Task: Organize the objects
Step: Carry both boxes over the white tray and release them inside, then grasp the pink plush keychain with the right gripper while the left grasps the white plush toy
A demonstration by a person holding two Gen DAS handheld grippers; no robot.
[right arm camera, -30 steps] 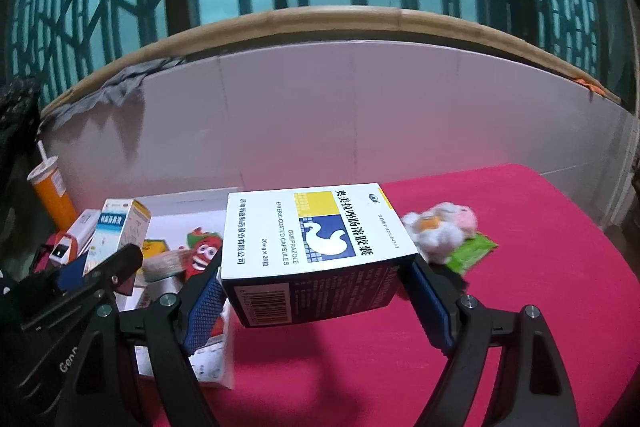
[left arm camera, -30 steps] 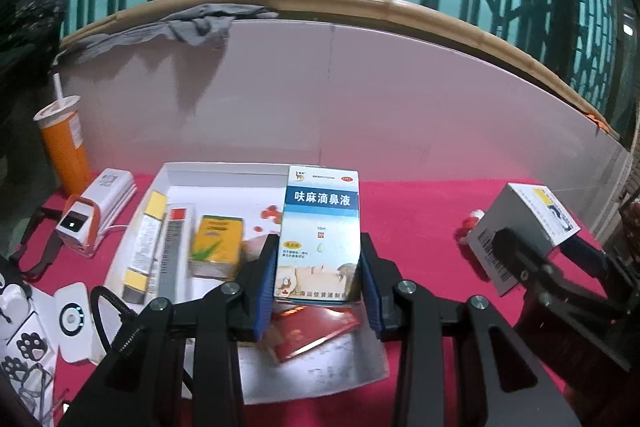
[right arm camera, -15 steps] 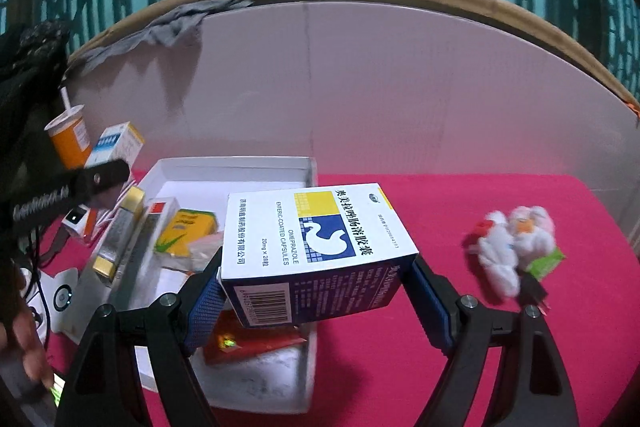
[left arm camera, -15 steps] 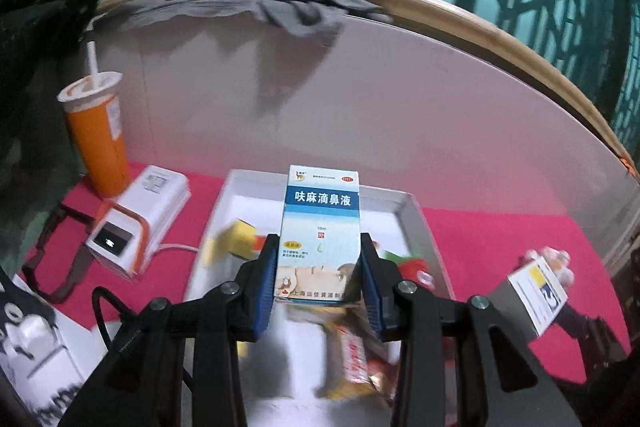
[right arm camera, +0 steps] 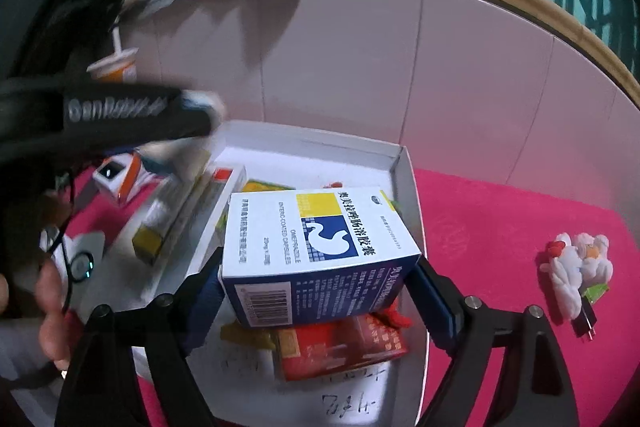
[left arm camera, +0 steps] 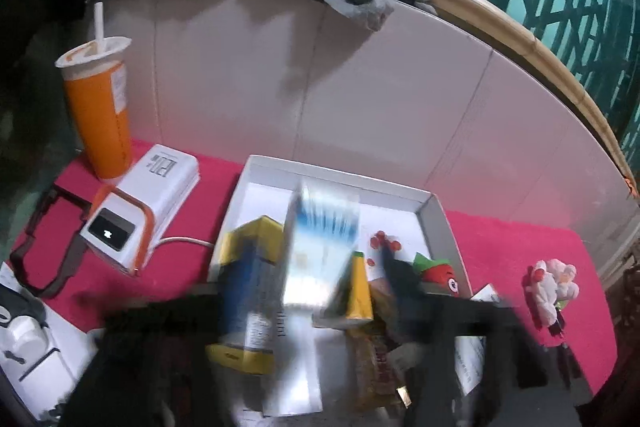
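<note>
Pink-covered table [right arm camera: 500, 219] against white panels, teal lattice behind. Left gripper [left arm camera: 316, 291] opening, blurred box [left arm camera: 320, 247] between. Right gripper [right arm camera: 320, 291] opening around blue-white box [right arm camera: 316, 251] over white tray [right arm camera: 404, 171].

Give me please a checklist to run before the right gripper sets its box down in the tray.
1. Capsule box is over the tray: ok.
2. Right gripper has a firm grip on it: cannot tell. The box sits between the fingers, but the pad contact is unclear.
3. Free floor under the capsule box: not ok. A red packet lies there.
4. Left gripper has let go of the drops box: cannot tell. Its jaws are opening with the box between them, and the picture is blurred.
5. Left gripper is away from the capsule box: ok, it is apart, at the tray's far left.
</note>
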